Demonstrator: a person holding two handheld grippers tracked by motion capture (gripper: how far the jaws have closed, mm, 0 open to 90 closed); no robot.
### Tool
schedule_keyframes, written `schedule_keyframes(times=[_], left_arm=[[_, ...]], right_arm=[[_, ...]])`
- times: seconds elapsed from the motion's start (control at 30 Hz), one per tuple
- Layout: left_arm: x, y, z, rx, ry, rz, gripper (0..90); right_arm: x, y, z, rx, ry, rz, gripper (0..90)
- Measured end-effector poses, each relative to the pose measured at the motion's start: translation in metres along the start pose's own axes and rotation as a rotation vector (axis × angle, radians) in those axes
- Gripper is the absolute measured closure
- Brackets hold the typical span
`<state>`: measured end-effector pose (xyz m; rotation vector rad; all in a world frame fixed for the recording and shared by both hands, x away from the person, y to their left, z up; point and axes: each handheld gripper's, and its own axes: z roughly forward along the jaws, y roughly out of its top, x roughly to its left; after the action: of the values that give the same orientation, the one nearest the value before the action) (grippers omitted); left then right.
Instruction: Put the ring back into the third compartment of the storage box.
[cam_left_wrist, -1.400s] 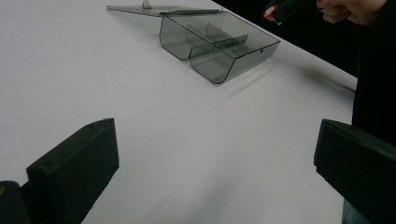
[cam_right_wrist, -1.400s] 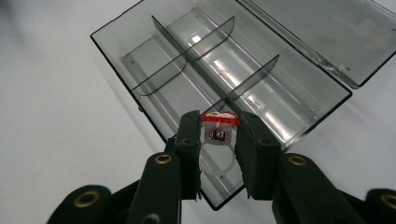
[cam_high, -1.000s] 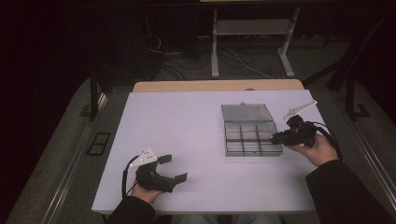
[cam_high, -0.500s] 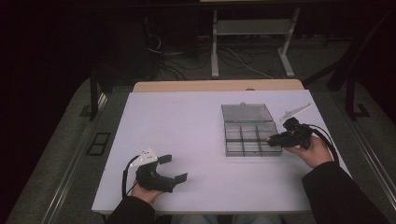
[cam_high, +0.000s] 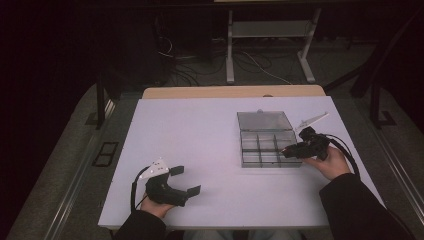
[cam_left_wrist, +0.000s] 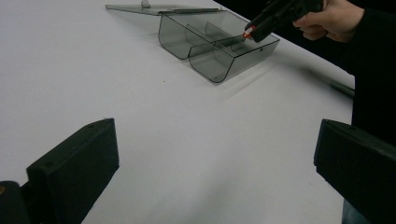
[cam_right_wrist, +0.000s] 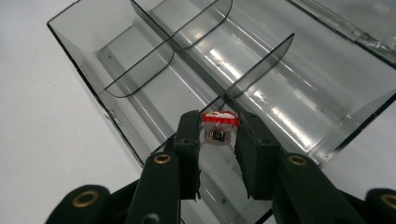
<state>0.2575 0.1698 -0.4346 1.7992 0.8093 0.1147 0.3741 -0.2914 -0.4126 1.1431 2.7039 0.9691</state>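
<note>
High view first: a smoked clear compartment box is seen at about 2 o'clock from the table's centre, its lid folded open flat behind it toward 12 o'clock. The right gripper is held at the box's near right corner, coming in from 4 o'clock, with a cable looped off behind the hand. In the right gripper view a small red-topped white piece is pinched between the jaws, held above the grey dividers of the box; whether it touches the box floor cannot be told. From the left gripper view the same red tip is spotted over the box's near rim, with nothing lying between.

Down at 7 o'clock the left gripper is rested on the table, jaws spread wide and nothing between them, well apart from the box. A grey three-cornered plate is carried on top of it.

The white tabletop is bare around both hands, edged at 12 o'clock by a tan strip. Beyond it, dark floor, tangled cables and a pale metal frame are made out in a dim room.

Against the frame a second ago, the right gripper has been brought in lower and closer over the box's compartments; the left gripper has been kept where it was.
</note>
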Motion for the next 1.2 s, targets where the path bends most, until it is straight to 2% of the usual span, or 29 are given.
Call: schedule_keyframes(times=[0.27, 0.57, 0.7, 0.9, 1.1, 1.2], left_arm=[[0.000, 0.000, 0.000, 0.000, 0.000, -0.001, 0.0], [0.000, 0.000, 0.000, 0.001, 0.000, 0.000, 0.0], [0.000, 0.000, 0.000, 0.000, 0.000, 0.000, 0.0], [0.000, 0.000, 0.000, 0.000, -0.001, 0.000, 0.0], [0.000, 0.000, 0.000, 0.000, 0.000, -0.002, 0.0], [0.000, 0.000, 0.000, 0.000, -0.001, -0.001, 0.0]], right_arm=[[-0.002, -0.003, 0.005, 0.001, 0.010, 0.016, 67.0], [0.003, -0.001, -0.001, -0.012, 0.008, 0.015, 62.4], [0.005, -0.001, -0.007, -0.018, -0.002, 0.013, 57.1], [0.010, -0.002, -0.020, -0.058, -0.026, 0.033, 42.6], [0.015, -0.005, -0.035, -0.111, -0.029, 0.069, 11.3], [0.020, -0.008, -0.042, -0.136, -0.024, 0.086, 0.2]])
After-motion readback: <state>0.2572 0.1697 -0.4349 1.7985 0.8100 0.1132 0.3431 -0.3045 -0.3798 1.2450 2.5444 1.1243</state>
